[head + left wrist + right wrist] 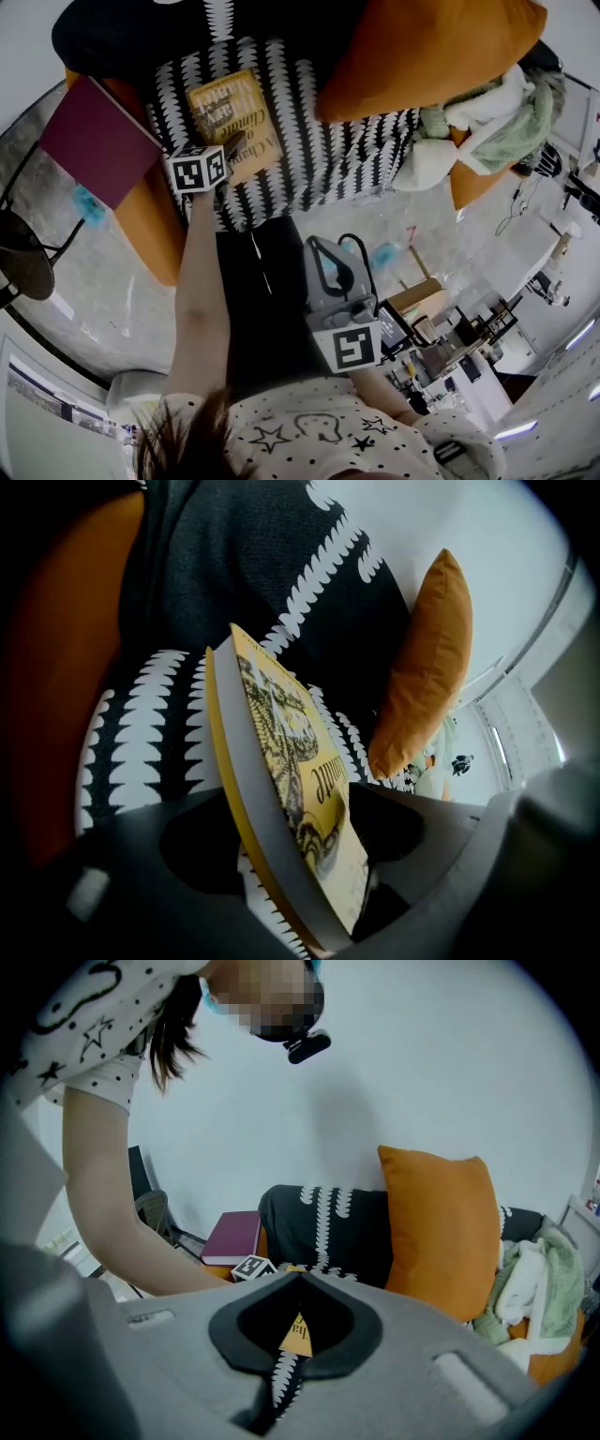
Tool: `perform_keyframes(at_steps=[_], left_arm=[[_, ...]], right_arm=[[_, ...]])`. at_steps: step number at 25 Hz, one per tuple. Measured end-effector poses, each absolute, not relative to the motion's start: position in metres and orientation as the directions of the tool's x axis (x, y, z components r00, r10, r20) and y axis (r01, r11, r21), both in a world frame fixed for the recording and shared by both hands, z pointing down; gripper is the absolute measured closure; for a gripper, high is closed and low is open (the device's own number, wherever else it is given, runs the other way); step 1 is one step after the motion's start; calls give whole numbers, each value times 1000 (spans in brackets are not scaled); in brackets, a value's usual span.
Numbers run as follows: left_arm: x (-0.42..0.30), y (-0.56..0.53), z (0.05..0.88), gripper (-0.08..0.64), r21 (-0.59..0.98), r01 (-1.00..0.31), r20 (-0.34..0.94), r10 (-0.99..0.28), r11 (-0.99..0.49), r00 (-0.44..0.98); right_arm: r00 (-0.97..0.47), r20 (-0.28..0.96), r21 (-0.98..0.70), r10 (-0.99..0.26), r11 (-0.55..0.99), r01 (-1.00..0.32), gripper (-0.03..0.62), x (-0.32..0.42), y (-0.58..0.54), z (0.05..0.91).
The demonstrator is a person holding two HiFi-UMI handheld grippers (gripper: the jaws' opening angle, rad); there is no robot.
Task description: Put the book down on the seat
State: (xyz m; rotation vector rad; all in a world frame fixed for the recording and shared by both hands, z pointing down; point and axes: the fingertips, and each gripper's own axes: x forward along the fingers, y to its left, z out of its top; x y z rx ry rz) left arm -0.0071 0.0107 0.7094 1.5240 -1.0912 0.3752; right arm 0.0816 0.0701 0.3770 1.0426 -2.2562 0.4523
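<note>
Book (234, 117) lies cover-up on the black-and-white seat (319, 159), left of centre. I see bare seat to its right as far as the orange cushion (422, 52), and the armrest bearing a maroon book (98, 141) close on its left. My left hand-held gripper (234, 150) is released, jaws wide around the book's near edge, forearm stretched forward. My right hand-held gripper (319, 248) hangs back, clenched and empty.

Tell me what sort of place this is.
Probably a lab or workshop with a lounge corner set up in it: a black-and-white patterned sofa seat with an orange cushion, and cluttered workbenches nearby on a bare floor.
</note>
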Motion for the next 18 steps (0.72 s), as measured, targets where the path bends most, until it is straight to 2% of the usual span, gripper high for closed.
perform_keyframes(at_steps=[8,18], left_arm=[[-9,16,708,212,598,-793,749,-434,118,501],[-27,21,708,233,538,-823,776,-489,182,399]], right_arm=[[-526,639,-58,-561,647,-760,591,84,72,378],[-550,616,-53,-563,668,-743,591,83,74,376]])
